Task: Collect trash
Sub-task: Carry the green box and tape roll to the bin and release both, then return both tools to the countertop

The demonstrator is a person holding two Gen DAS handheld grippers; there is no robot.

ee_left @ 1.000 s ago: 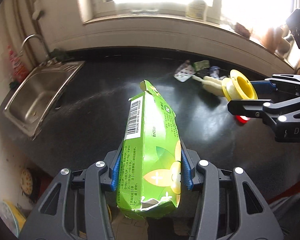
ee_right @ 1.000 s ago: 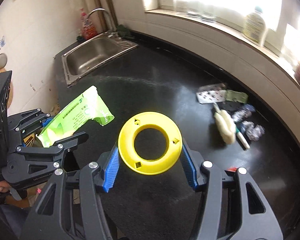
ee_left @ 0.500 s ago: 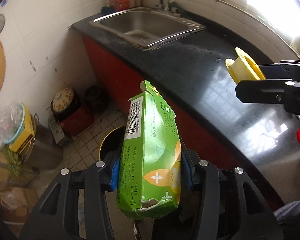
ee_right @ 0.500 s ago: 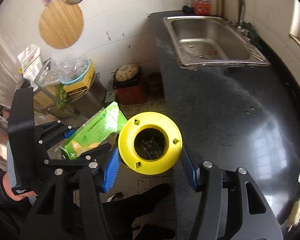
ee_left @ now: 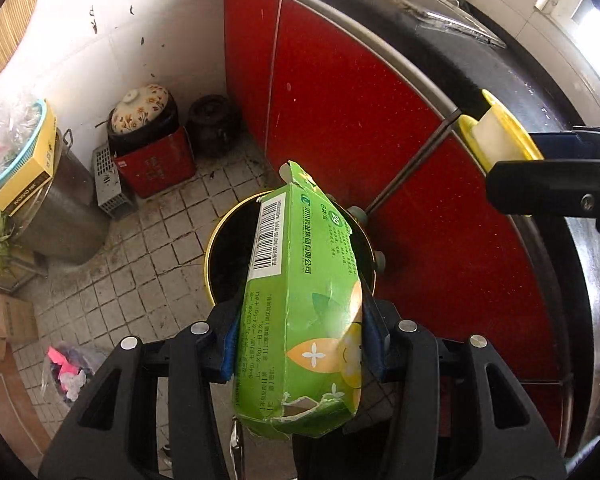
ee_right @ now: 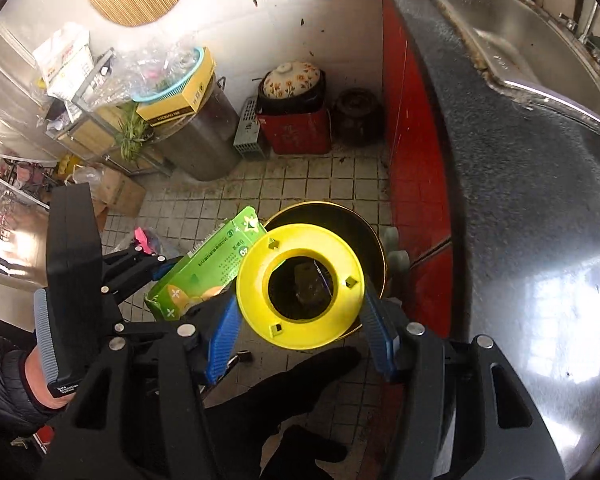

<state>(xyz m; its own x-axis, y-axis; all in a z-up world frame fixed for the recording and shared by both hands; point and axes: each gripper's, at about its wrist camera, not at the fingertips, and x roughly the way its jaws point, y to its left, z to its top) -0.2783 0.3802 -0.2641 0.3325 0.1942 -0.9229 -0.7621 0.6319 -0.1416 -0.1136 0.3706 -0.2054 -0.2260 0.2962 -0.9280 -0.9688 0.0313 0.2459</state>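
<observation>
My left gripper (ee_left: 298,336) is shut on a crumpled green carton (ee_left: 300,312) and holds it above a round bin with a yellow rim (ee_left: 220,240) on the tiled floor. My right gripper (ee_right: 300,312) is shut on a yellow plastic spool (ee_right: 300,286), also held over the bin (ee_right: 364,228); some trash shows through the spool's hole. The green carton (ee_right: 208,264) and left gripper (ee_right: 156,276) show to the left in the right wrist view. The spool (ee_left: 496,140) and right gripper show at the right in the left wrist view.
Red cabinet doors (ee_left: 340,100) stand right behind the bin, under the black counter (ee_right: 520,200) with a steel sink (ee_right: 520,32). A red box with a ceramic pot (ee_left: 148,148), a dark jar (ee_left: 212,124), a steel drum (ee_right: 200,148) and a bag (ee_left: 68,364) stand on the floor.
Both grippers swung from the counter down toward the floor, carrying the carton and the spool. The bin now lies directly under both items.
</observation>
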